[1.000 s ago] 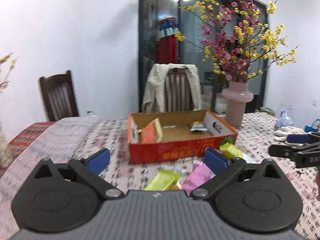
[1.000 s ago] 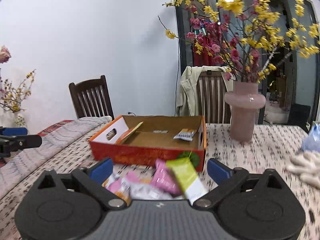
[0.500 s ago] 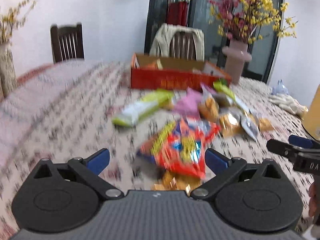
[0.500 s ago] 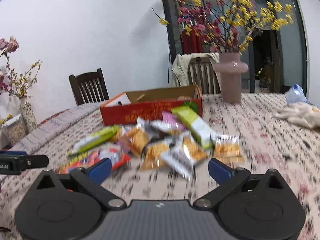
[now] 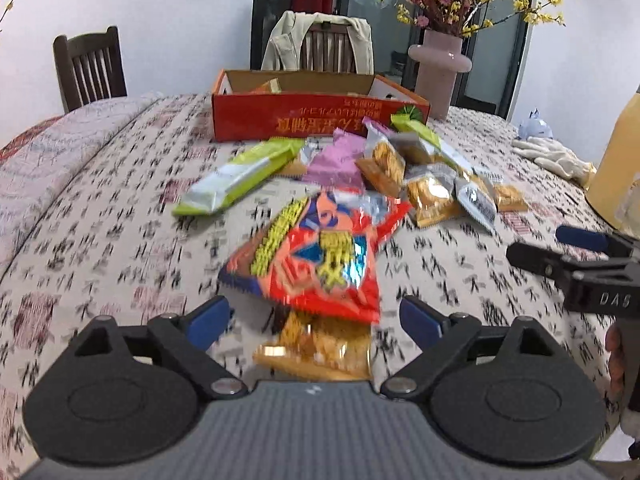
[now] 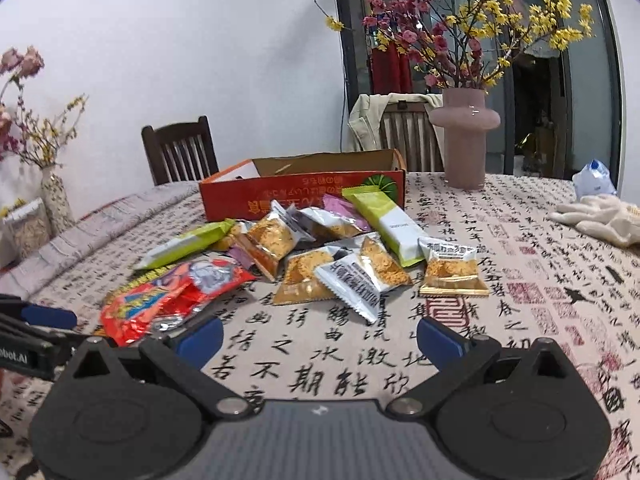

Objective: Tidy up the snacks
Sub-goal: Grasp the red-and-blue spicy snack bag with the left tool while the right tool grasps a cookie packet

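Left-wrist view: left gripper is closing w/ nothing pinched yet, straddling the red bag near the box, prob. to box it; right-wrist view: right gripper is hanging spread and empty near the box, short of the packets.

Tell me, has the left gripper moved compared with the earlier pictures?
Yes. The left gripper has dipped and drawn back from the orange box, now smaller and higher in its view, and its jaws are closing around the red snack bag.

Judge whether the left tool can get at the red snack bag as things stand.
Probably yes: the red snack bag lies just ahead of the left tool, whose jaws are closing around its near end, nothing blocking.
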`<state>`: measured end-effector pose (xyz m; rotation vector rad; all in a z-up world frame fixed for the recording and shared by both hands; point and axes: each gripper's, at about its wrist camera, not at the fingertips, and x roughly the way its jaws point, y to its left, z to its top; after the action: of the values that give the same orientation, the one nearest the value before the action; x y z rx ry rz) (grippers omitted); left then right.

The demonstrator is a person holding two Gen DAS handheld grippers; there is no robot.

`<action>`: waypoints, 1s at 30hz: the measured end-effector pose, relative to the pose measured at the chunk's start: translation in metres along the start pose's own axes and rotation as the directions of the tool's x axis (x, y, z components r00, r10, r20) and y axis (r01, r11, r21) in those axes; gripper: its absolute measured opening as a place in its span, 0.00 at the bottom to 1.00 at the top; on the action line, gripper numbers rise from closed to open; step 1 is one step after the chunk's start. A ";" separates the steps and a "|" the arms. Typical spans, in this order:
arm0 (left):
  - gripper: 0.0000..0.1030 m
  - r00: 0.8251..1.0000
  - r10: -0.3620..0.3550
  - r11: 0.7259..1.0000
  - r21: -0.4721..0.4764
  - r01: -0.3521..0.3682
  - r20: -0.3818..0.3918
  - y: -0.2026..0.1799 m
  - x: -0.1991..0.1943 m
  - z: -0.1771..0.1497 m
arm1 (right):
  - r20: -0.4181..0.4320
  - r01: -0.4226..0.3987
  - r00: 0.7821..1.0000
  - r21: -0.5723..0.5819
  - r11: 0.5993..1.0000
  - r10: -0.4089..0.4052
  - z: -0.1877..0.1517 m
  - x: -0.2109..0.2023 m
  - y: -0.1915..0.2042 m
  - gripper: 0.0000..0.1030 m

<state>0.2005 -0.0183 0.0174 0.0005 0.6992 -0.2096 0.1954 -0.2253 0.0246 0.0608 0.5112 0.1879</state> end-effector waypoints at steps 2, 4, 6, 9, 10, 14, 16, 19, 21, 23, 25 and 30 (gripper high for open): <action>0.92 1.000 -0.011 1.000 0.010 0.010 0.014 0.001 0.004 0.009 | -0.015 0.005 1.000 0.004 1.000 -0.005 0.003 0.006 -0.003 1.00; 0.92 1.000 -0.015 1.000 0.025 0.015 0.015 0.000 0.011 0.018 | -0.023 -0.020 1.000 0.024 1.000 0.021 0.006 0.009 -0.007 1.00; 0.92 1.000 -0.027 0.999 0.043 0.027 0.004 0.001 0.022 0.026 | -0.020 -0.033 0.999 0.049 0.998 0.034 0.011 0.014 -0.012 1.00; 0.92 0.999 -0.038 0.998 0.056 0.039 -0.031 0.004 0.040 0.036 | -0.024 -0.020 0.999 0.054 0.998 0.021 0.016 0.022 -0.014 0.98; 0.92 0.998 -0.051 0.997 0.052 0.053 -0.036 0.006 0.044 0.040 | -0.028 -0.016 0.999 0.051 0.999 0.017 0.018 0.024 -0.014 0.96; 0.92 0.990 -0.122 0.992 0.033 0.124 -0.065 0.009 0.065 0.058 | -0.044 -0.009 0.999 0.042 0.999 0.010 0.023 0.036 -0.015 0.90; 0.91 0.987 -0.132 0.990 0.044 0.136 -0.090 0.008 0.075 0.062 | -0.056 -0.009 0.998 0.040 0.999 0.011 0.025 0.043 -0.014 0.87; 0.74 0.984 -0.108 0.992 0.043 0.115 -0.141 0.009 0.091 0.064 | -0.065 -0.012 0.998 0.025 1.000 0.014 0.030 0.051 -0.011 0.83; 0.67 0.980 -0.137 0.989 0.033 0.143 -0.141 0.012 0.093 0.063 | -0.070 -0.016 0.997 0.010 1.000 0.017 0.037 0.056 -0.008 0.83; 0.62 0.977 -0.164 0.985 0.032 0.169 -0.137 0.015 0.090 0.063 | -0.066 -0.029 0.997 -0.004 1.000 0.029 0.046 0.063 -0.004 0.83; 0.57 0.980 -0.156 0.987 0.018 0.159 -0.124 0.020 0.086 0.064 | -0.058 -0.052 0.997 -0.009 0.999 0.052 0.055 0.070 0.001 0.83; 0.55 0.990 -0.139 0.988 -0.073 0.137 -0.025 0.044 0.066 0.075 | -0.102 -0.141 0.984 0.046 0.989 0.145 0.074 0.107 0.015 0.74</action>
<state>0.3059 0.0070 0.0295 -0.1139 0.7367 -0.3182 0.3210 -0.1903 0.0392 0.1257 0.6159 0.3230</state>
